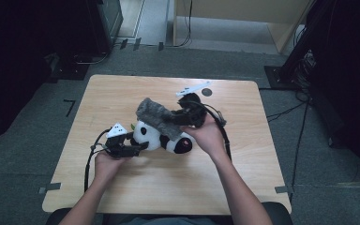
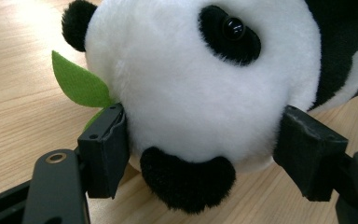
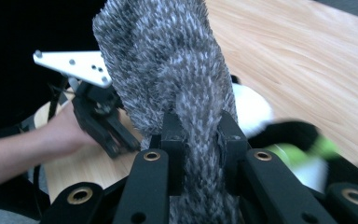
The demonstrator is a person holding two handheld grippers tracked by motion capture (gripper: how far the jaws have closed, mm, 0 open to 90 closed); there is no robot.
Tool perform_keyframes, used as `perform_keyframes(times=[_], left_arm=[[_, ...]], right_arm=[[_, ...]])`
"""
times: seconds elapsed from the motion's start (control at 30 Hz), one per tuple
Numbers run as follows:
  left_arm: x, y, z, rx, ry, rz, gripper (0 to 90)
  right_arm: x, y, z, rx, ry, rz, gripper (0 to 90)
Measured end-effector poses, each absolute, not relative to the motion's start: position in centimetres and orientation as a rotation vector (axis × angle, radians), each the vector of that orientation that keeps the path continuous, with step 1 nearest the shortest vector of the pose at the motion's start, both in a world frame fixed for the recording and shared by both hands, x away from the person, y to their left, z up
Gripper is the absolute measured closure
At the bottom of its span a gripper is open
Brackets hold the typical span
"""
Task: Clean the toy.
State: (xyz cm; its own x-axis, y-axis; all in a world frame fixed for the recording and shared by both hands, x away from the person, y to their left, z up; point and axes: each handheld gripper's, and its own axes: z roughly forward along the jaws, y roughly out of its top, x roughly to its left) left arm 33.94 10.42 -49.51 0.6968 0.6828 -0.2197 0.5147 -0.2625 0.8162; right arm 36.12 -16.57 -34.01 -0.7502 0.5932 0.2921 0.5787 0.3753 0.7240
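Observation:
A black-and-white panda plush (image 1: 161, 136) lies on its side in the middle of the wooden table (image 1: 136, 187). My left gripper (image 1: 140, 146) comes in from the left, and its pads press both sides of the panda's white head (image 2: 191, 84). A green felt leaf (image 2: 79, 86) sticks out beside the left pad. My right gripper (image 1: 176, 117) hovers just above the plush and is shut on a grey fuzzy cloth (image 1: 152, 112). The cloth (image 3: 168, 60) stands up between the closed jaws of that gripper (image 3: 200, 135). Behind it are the blurred panda (image 3: 256, 112) and the other hand's gripper (image 3: 102, 121).
A small dark round disc (image 1: 206, 92) lies near the table's far edge. Black equipment stands (image 1: 281, 72) and cables (image 1: 286, 112) sit on the grey floor around the table. Bare wood stretches along the near and left parts of the table.

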Motion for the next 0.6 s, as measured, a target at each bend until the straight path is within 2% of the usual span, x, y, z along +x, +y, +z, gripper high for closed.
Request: perform_keyframes(times=[0.13, 0.3, 0.43, 0.6], left_arm=[[33.9, 10.4, -49.5, 1.928, 0.929, 0.221, 24.8], [33.9, 10.4, -49.5, 1.923, 0.93, 0.225, 25.3], [33.8, 10.3, -49.4, 1.927, 0.941, 0.234, 27.7], [33.7, 10.1, -49.3, 1.942, 0.948, 0.254, 33.0]], right_arm=[[37.0, -13.3, -34.5, 1.109, 2.605, 1.379, 77.8], [38.3, -10.5, -37.3, 1.17, 2.629, 1.293, 77.8], [38.6, -9.9, -39.2, 1.165, 2.638, 1.198, 77.8], [38.2, -10.6, -39.8, 1.172, 2.656, 1.253, 78.1]])
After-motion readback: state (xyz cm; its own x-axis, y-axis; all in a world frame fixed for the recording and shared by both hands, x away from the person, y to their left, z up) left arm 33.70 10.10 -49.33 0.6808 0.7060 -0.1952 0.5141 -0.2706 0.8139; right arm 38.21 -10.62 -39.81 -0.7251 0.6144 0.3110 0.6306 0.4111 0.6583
